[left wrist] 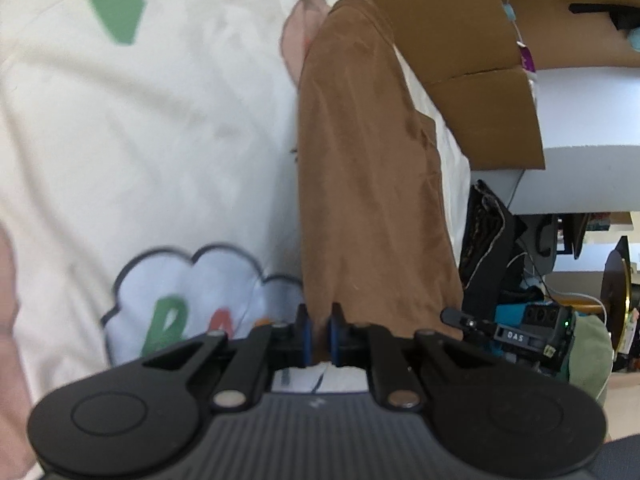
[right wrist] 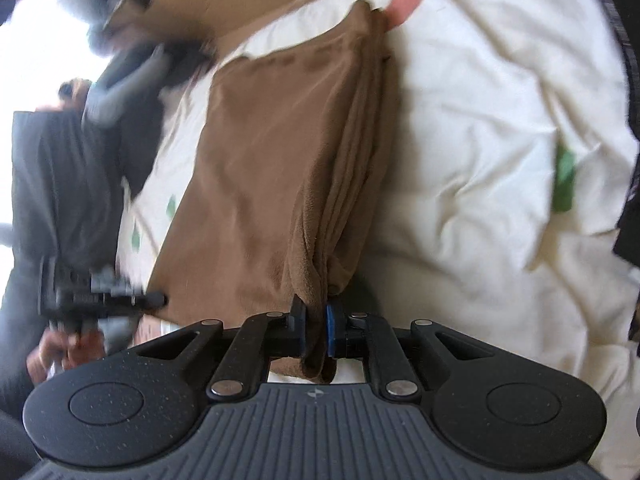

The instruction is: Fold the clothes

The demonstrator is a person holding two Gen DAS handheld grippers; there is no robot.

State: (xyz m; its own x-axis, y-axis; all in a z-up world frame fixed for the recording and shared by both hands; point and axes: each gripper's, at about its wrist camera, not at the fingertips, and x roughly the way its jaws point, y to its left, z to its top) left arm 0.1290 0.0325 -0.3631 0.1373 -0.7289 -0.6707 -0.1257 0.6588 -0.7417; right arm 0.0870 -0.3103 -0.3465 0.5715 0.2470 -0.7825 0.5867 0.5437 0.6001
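Observation:
A brown garment (left wrist: 360, 184) lies folded in a long strip over a cream bedsheet (left wrist: 140, 128) with coloured prints. My left gripper (left wrist: 319, 334) is shut on the garment's near corner, the brown cloth pinched between its blue pads. In the right wrist view the same brown garment (right wrist: 272, 160) shows several stacked layers along its right edge. My right gripper (right wrist: 316, 330) is shut on a bunched corner of it, cloth hanging down between the pads. The other gripper (right wrist: 104, 300) and a hand appear blurred at lower left.
A cardboard box (left wrist: 452, 40) stands at the bed's far edge beside a grey-white desk (left wrist: 580, 120). Dark clutter and cables (left wrist: 520, 280) fill the floor to the right. A white cloud print (left wrist: 192, 296) lies near the left gripper. Dark clothing (right wrist: 60, 184) sits left of the bed.

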